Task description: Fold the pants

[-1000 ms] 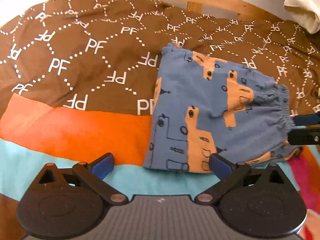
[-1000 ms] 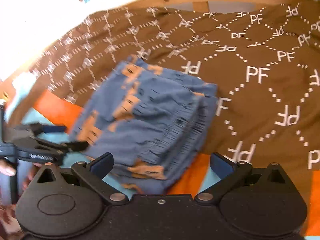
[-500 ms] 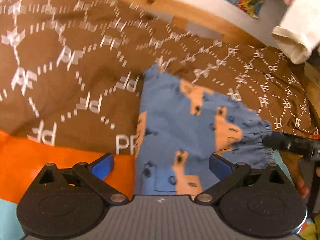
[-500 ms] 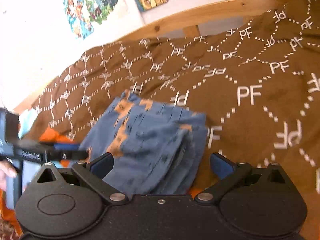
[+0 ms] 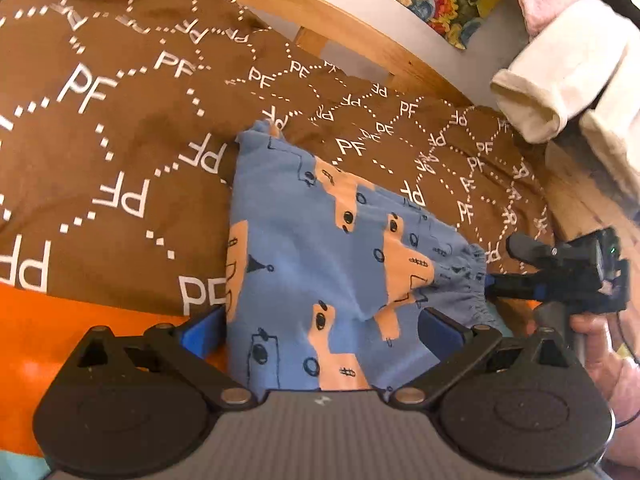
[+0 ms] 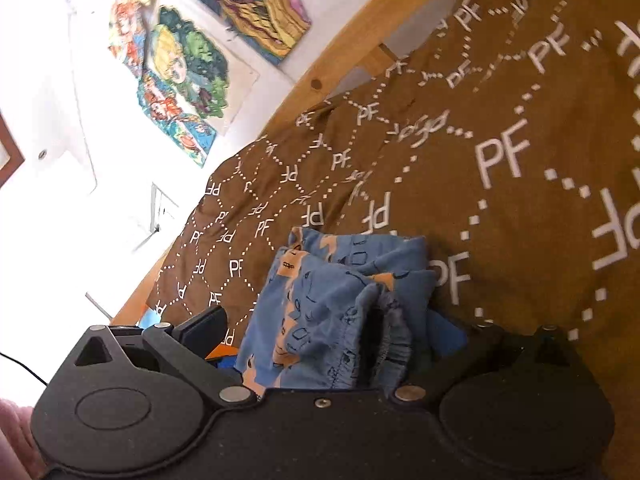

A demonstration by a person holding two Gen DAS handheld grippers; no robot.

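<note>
The blue pants (image 5: 320, 264) with orange patches lie folded into a compact stack on the brown "PF" blanket (image 5: 100, 160). My left gripper (image 5: 320, 326) is open, its blue fingers straddling the near edge of the stack. My right gripper (image 6: 332, 332) is open at the gathered waistband end (image 6: 360, 328); the cloth fills the gap between its fingers. The right gripper also shows in the left wrist view (image 5: 516, 284), its tips at the elastic waistband.
A wooden bed rail (image 5: 360, 32) runs along the far side. Cream and pink clothes (image 5: 560, 80) hang at the right. Orange and light-blue blanket stripes (image 5: 60, 340) lie near me. Paintings (image 6: 180, 72) hang on the white wall.
Both grippers have moved in close to the folded pants and tilted. The pants now sit between the fingers of each gripper. The stack itself has stayed in place.
</note>
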